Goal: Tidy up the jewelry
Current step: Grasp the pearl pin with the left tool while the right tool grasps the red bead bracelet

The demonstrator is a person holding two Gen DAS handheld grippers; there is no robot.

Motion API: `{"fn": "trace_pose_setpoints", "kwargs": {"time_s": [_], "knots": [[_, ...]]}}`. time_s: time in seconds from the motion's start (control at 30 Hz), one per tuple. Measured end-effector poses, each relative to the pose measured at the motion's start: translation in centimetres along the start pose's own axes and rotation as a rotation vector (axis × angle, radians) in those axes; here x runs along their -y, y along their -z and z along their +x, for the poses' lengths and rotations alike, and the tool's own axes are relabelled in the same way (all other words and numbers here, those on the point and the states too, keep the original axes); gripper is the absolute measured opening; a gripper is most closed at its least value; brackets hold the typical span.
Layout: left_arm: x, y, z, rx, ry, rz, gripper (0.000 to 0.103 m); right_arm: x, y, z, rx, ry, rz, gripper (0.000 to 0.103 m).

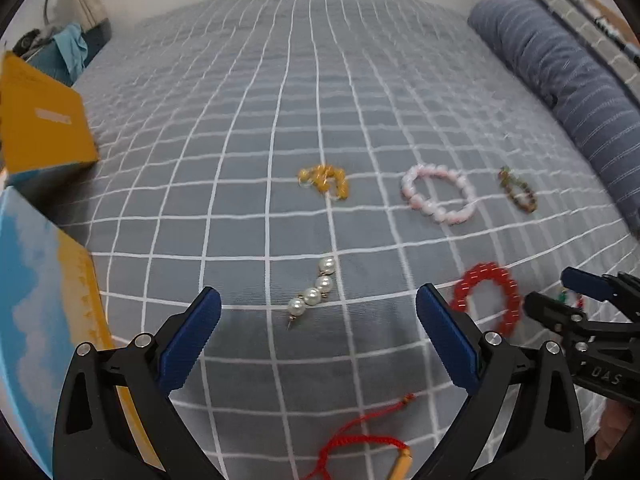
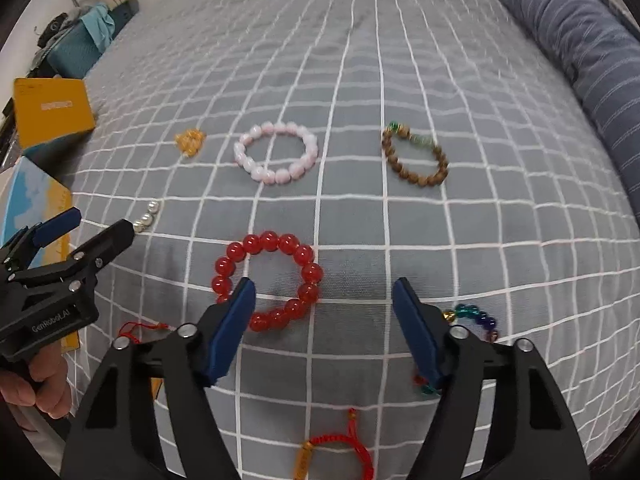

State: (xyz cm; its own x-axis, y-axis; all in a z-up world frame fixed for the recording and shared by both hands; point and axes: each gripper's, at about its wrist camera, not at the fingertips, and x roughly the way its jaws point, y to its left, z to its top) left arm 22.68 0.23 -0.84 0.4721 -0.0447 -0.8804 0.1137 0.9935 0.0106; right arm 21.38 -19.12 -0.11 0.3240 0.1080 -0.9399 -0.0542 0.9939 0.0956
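Jewelry lies spread on a grey checked bedsheet [image 1: 248,128]. My left gripper [image 1: 318,308] is open and empty, just short of a short pearl strand [image 1: 314,294]. A red cord bracelet [image 1: 360,446] lies under it. A yellow bead piece [image 1: 325,180], a pink bead bracelet [image 1: 438,194] and a brown bead bracelet [image 1: 518,192] lie farther off. My right gripper [image 2: 324,300] is open and empty, its left finger over the near rim of a red bead bracelet [image 2: 268,280]. A multicoloured bead bracelet [image 2: 476,318] lies by its right finger. The pink bracelet [image 2: 276,152] and brown bracelet [image 2: 416,156] lie beyond.
A yellow box [image 1: 40,120] and a blue-and-yellow box [image 1: 44,304] stand at the left edge of the bed. A rolled striped blue quilt [image 1: 560,80] runs along the right side. Clutter sits beyond the bed's far left corner [image 2: 80,32].
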Motion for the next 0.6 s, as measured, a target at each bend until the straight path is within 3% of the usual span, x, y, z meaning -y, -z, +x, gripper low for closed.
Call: {"fn": "trace_pose_setpoints", "kwargs": {"time_s": [0.13,0.3,0.47,0.6], "knots": [[0.0,0.0,1.5,-0.014,-0.011,0.006,0.091,0.1,-0.1,1.4,-0.03,-0.011,0.013,0.055],[-0.1,0.3,2.8,-0.044,-0.007,-0.005,0.079,0.5,-0.2,2.7,-0.067,-0.021,0.04,0.041],[0.0,0.6,3.5,-0.07,0.026,-0.002,0.055,0.5,-0.2,2.8,-0.074,-0.025,0.043,0.021],[0.1,0.7,3.4,-0.076,0.04,0.003,0.034,0.6,-0.3,3.0,-0.088,-0.048,0.052,0.014]]}}
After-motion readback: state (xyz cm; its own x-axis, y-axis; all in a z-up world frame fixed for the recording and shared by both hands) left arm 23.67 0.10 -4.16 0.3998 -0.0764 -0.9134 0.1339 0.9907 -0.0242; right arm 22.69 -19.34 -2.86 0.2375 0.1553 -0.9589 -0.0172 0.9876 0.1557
